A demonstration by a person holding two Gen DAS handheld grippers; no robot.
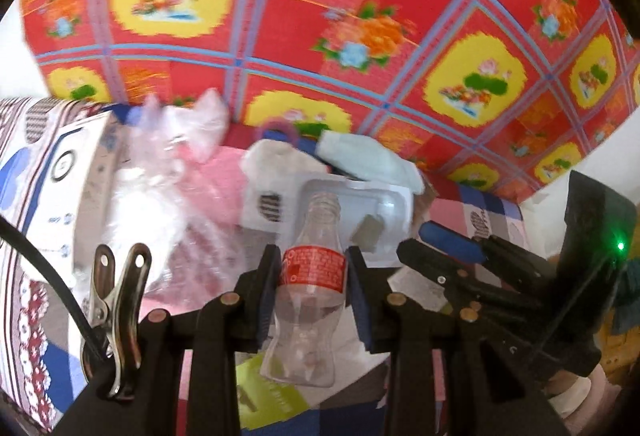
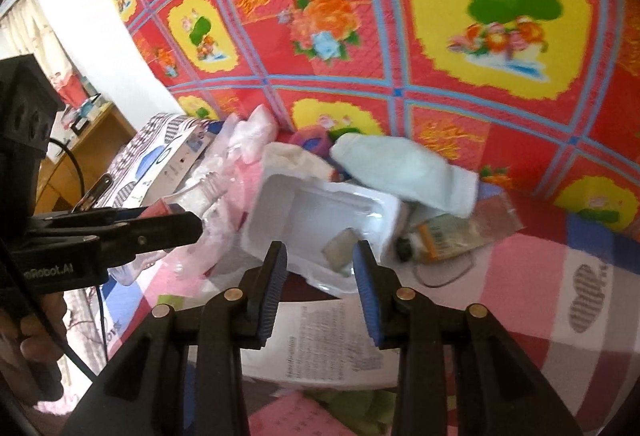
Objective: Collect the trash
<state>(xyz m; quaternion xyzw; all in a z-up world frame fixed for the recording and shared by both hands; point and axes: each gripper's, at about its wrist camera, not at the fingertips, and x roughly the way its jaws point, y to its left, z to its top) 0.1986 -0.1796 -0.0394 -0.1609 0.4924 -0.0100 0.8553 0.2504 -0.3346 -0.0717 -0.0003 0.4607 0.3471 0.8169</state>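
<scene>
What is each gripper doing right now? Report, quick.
Left gripper: shut on the clear plastic bottle.
Right gripper: open, holding nothing, above the white tray.

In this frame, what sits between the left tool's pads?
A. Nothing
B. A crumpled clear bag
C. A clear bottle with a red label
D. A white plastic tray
C. In the left wrist view, the left tool has both blue pads against the red label of the clear bottle, which hangs between them above the bedding.
</scene>
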